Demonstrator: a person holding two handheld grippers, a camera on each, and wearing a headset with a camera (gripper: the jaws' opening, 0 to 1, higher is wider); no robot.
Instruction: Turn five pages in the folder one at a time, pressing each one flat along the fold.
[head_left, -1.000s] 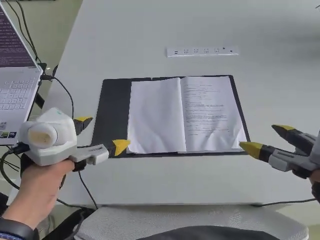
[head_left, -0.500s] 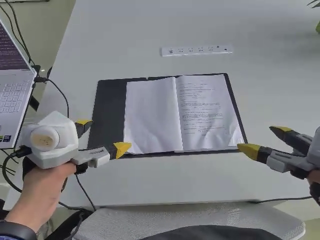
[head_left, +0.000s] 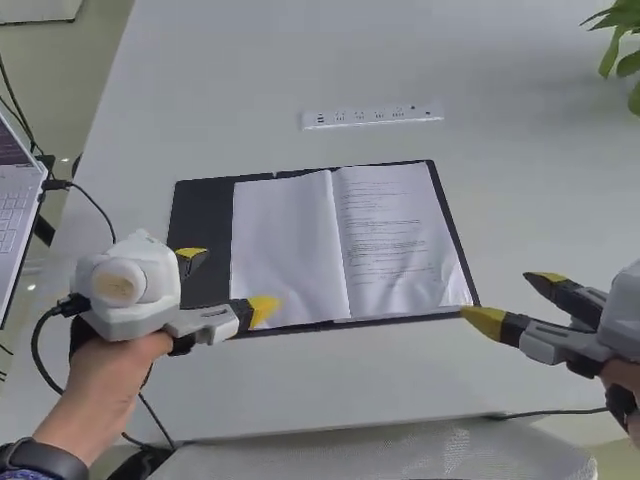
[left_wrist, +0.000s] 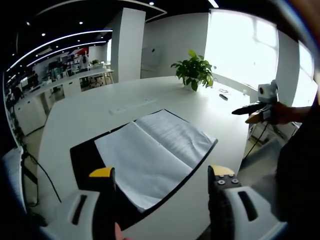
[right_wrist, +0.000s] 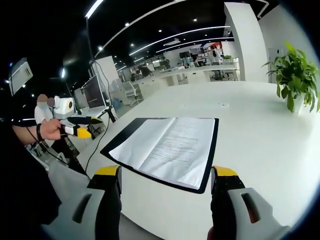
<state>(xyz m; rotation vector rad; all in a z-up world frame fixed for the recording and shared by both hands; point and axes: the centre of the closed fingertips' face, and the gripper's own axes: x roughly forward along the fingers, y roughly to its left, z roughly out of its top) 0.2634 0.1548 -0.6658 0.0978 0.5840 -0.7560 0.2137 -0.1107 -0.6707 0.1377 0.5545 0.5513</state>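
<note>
Head cam has swung right since 1 s ago, so the whole pic slides left; the folder (head_left: 202, 232) itself hasn't moved. It lies open flat on the white table (head_left: 300, 380), blank sheet (head_left: 285, 245) on the left, printed sheet (head_left: 395, 240) on the right, no page lifted. L gripper (head_left: 226, 282) has crept in a bit: its near yellow tip now sits over the blank sheet's near-left corner, where before it was just outside that corner. I can't tell if it touches the paper. Jaws wide, same as before, nothing between them. R gripper (head_left: 515, 300) hangs just off the folder's near-right corner, approx where it was, jaws also wide w/ nothing in them. Power strip (head_left: 372, 115) lies beyond the folder, well apart. Laptop (head_left: 10, 220) at the far left edge, plant (head_left: 620, 50) in the top right corner.
</note>
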